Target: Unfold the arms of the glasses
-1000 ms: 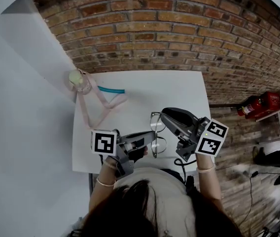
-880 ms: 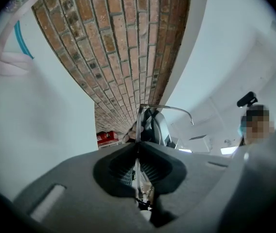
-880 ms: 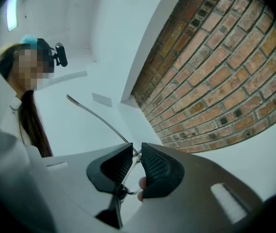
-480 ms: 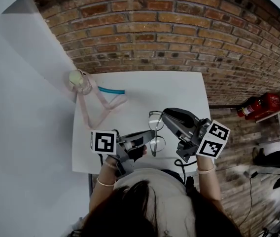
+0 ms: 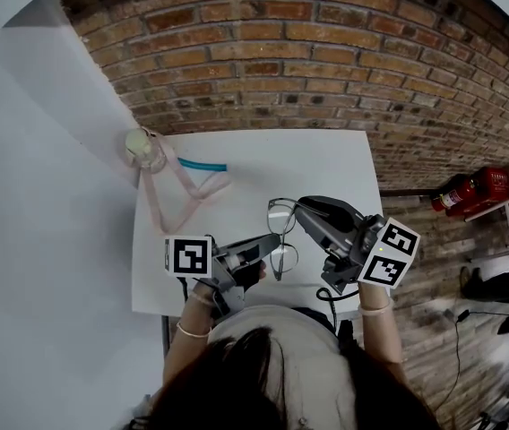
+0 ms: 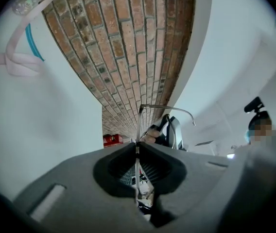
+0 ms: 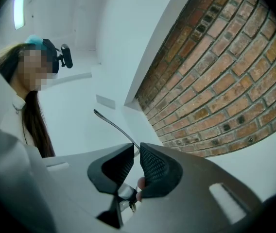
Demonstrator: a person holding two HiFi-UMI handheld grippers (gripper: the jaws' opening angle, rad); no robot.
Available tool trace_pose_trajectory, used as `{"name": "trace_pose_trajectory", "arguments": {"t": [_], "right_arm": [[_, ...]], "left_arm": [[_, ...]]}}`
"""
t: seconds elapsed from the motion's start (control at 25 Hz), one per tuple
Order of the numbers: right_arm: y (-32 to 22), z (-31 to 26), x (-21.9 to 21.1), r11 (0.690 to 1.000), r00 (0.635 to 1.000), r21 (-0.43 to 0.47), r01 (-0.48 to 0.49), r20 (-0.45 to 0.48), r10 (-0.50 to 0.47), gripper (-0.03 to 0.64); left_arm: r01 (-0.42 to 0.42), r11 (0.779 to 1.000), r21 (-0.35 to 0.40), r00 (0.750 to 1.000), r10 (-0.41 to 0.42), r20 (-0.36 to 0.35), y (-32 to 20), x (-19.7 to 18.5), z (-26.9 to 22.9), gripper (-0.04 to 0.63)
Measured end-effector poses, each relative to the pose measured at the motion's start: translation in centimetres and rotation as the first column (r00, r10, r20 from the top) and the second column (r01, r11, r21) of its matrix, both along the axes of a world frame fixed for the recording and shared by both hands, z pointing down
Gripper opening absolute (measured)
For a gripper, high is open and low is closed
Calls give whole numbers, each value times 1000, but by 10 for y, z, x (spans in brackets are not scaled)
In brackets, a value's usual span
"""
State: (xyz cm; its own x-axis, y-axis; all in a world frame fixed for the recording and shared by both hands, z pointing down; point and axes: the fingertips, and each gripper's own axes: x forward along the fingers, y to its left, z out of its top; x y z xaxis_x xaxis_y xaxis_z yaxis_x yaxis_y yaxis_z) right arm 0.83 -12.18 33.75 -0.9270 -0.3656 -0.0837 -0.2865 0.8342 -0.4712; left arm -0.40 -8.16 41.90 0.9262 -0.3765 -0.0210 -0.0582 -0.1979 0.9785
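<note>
Thin metal-framed glasses (image 5: 280,231) hang above the near edge of the white table (image 5: 326,164), held between both grippers. My left gripper (image 5: 271,245) comes in from the left and is shut on the frame's thin wire, which runs up between its jaws in the left gripper view (image 6: 138,152). From the right, my right gripper (image 5: 301,208) is shut on the glasses near a hinge. In the right gripper view one slim arm of the glasses (image 7: 113,127) sticks out past its jaws (image 7: 137,152), and a lens edge shows low between them.
A pale pink strap (image 5: 169,195) tied to a small clear bottle (image 5: 145,148) lies at the table's far left, with a teal stick (image 5: 202,164) beside it. A brick wall (image 5: 326,52) stands behind the table. A red fire extinguisher (image 5: 470,191) lies on the floor at right.
The glasses have shifted slightly left and turned a little between the two grippers. Both grippers keep their hold and have barely moved.
</note>
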Motion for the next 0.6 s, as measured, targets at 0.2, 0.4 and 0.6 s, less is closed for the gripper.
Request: {"name": "trace_pose_trajectory", "arguments": {"t": [0.2, 0.4, 0.6], "right_arm": [[2, -1, -1, 1000, 1000, 8, 1, 3, -1, 34], [4, -6, 0, 1000, 1000, 20, 5, 10, -5, 34], [8, -12, -1, 999, 1000, 36, 13, 17, -14, 34]], "left_arm": [[14, 1000, 6, 999, -15, 33, -4, -6, 8, 23], [30, 1000, 6, 999, -30, 24, -6, -7, 7, 23], [54, 999, 9, 997, -54, 52, -10, -14, 12, 23]]}}
